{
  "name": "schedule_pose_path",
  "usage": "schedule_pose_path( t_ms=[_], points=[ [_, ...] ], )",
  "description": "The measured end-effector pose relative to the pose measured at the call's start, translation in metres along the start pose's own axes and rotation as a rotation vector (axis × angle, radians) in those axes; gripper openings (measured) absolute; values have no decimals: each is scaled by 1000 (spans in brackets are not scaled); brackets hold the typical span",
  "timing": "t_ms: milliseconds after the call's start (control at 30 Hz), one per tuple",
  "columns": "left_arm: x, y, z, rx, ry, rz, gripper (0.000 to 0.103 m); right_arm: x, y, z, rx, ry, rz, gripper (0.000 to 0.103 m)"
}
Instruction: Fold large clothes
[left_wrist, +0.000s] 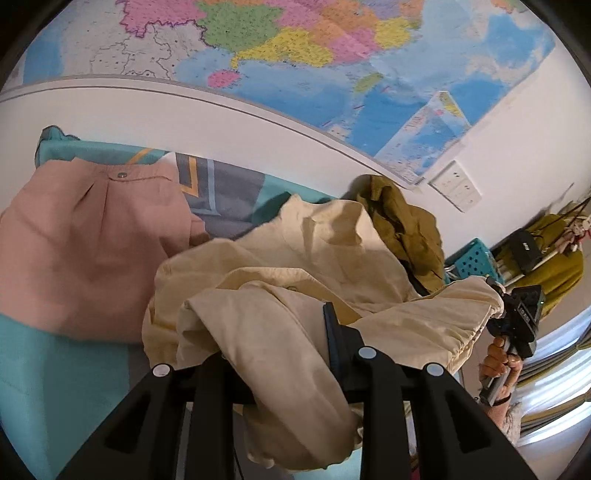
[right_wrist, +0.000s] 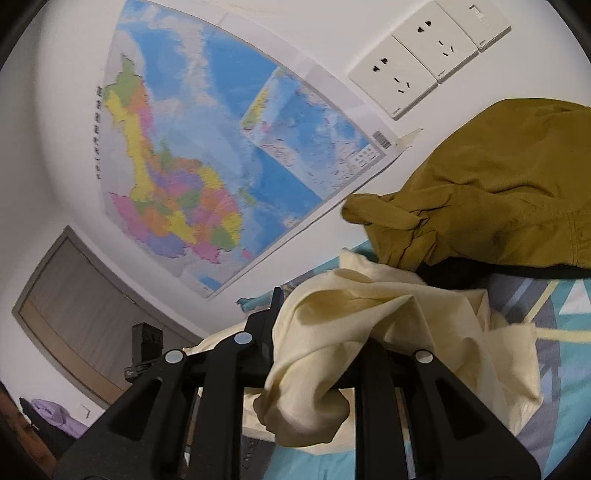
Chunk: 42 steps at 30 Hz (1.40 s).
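Observation:
A large cream garment (left_wrist: 295, 258) hangs bunched between both grippers above the bed. In the left wrist view my left gripper (left_wrist: 273, 321) is shut on a thick fold of it. The cloth drapes over the left finger and only the right finger (left_wrist: 330, 321) shows. At the far right, a hand holds my right gripper (left_wrist: 496, 299), shut on the garment's gathered edge. In the right wrist view the same cream garment (right_wrist: 332, 332) spills over my right gripper (right_wrist: 321, 321), which pinches it, hiding the right finger.
A folded pink garment (left_wrist: 92, 240) lies at the left on the teal patterned bed sheet (left_wrist: 37, 387). A crumpled olive garment (right_wrist: 498, 192) sits by the wall under the sockets (right_wrist: 406, 70). A map (left_wrist: 295, 55) covers the wall. A teal crate (left_wrist: 472, 262) and a rack stand at the right.

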<state>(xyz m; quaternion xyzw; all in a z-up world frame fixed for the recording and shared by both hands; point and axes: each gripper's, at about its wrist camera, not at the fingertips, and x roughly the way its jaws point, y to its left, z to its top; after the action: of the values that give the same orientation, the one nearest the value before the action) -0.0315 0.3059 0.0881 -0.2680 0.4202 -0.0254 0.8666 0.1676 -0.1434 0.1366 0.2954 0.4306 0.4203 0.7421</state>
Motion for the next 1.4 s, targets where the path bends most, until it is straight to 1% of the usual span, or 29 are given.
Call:
schedule_pose_path(
  t_ms=[167,567,700,767,800,833,867,900,933,1000,1067,1100,1133,1200,1233,1267,1333,1367,1400],
  points=[
    [19,7,20,-12,15,37,26,19,-12,13,25,17,-33,16],
    [79,35,57,-91,116,106,27,70,-49,30,86,73,-166,18],
    [96,40,65,-103,141,126,27,77,-59,30,101,79,-178,22],
    [104,43,66,-107,149,135,27,79,-60,29,108,75,-189,27],
    [108,44,66,-104,150,143,27,80,-56,27,90,72,-201,32],
    [112,44,65,-97,150,158,27,79,-49,24,54,71,-213,40],
    [115,44,65,-95,150,165,27,76,-40,21,19,64,-219,45],
    [117,45,64,-94,151,169,27,74,-33,19,-2,57,-218,56],
    [120,45,64,-93,152,172,27,71,-23,15,-35,46,-218,62],
    [124,49,65,-109,158,165,27,64,0,2,-135,20,-242,69],
    [126,52,67,-126,162,154,27,64,17,-13,-236,9,-275,75],
    [127,54,67,-133,164,147,27,68,26,-23,-303,14,-308,78],
    [129,56,68,-140,168,143,28,74,34,-34,-371,20,-362,79],
    [131,59,69,-153,173,140,28,85,40,-48,-458,33,-400,82],
    [132,60,69,-160,175,138,28,92,41,-54,-489,43,-418,85],
    [132,61,69,-163,177,136,29,101,42,-60,-531,56,-451,86],
    [133,63,70,-168,178,128,29,121,36,-66,-611,73,-543,88],
    [133,62,70,-165,177,125,30,126,32,-66,-618,75,-564,88],
    [133,61,70,-160,176,123,32,136,24,-64,-612,97,-579,87]
  ],
)
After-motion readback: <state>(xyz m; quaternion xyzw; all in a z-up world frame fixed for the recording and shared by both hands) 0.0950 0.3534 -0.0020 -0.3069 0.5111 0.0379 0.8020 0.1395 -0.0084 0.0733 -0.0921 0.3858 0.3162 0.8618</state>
